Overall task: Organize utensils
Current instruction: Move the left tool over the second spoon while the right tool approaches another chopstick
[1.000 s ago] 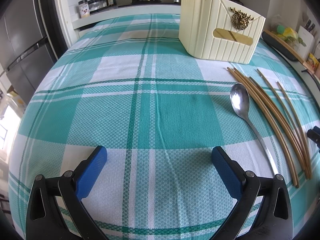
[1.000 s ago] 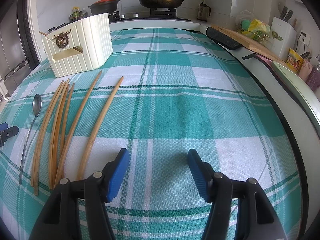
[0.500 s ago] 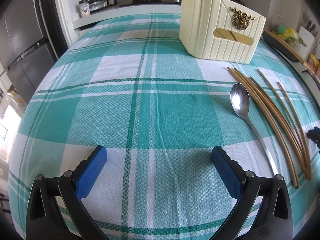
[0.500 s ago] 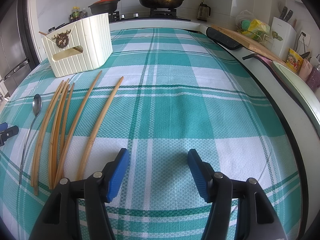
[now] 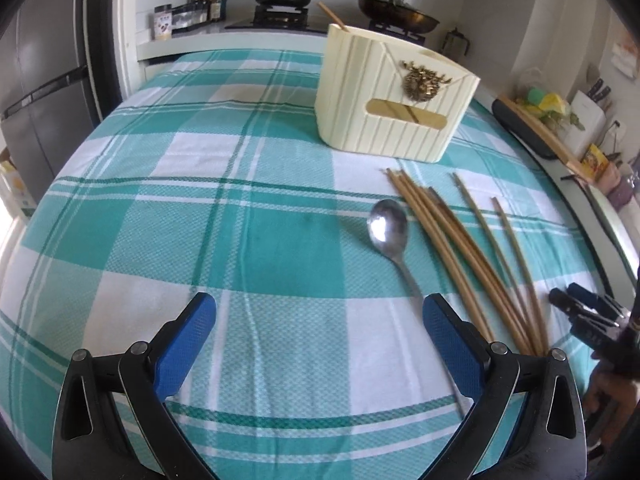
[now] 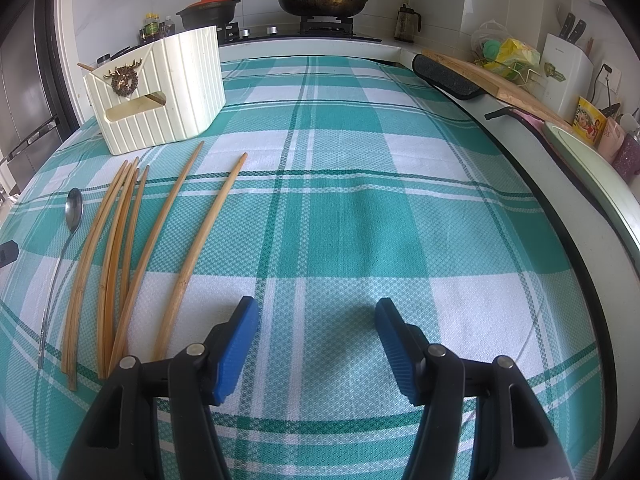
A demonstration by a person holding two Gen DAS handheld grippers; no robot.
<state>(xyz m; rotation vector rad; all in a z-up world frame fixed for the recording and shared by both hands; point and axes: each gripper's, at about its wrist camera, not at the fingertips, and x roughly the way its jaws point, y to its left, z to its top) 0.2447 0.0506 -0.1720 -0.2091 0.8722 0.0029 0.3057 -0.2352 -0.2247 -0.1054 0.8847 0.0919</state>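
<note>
Steel spoon [image 5: 387,227] lies lengthwise, bowl toward the holder [image 5: 394,92].

Left tool [image 5: 319,320]: blue-padded fingers [image 5: 186,344] spread wide with nothing between them, pitched forward and down above the surface. Right tool [image 6: 316,328]: fingers [image 6: 236,344] likewise apart and empty, held at a similar downward slant; its black tips also show at the right edge of the left wrist view, with part of the person's hand [image 5: 608,384] beneath them.
</note>
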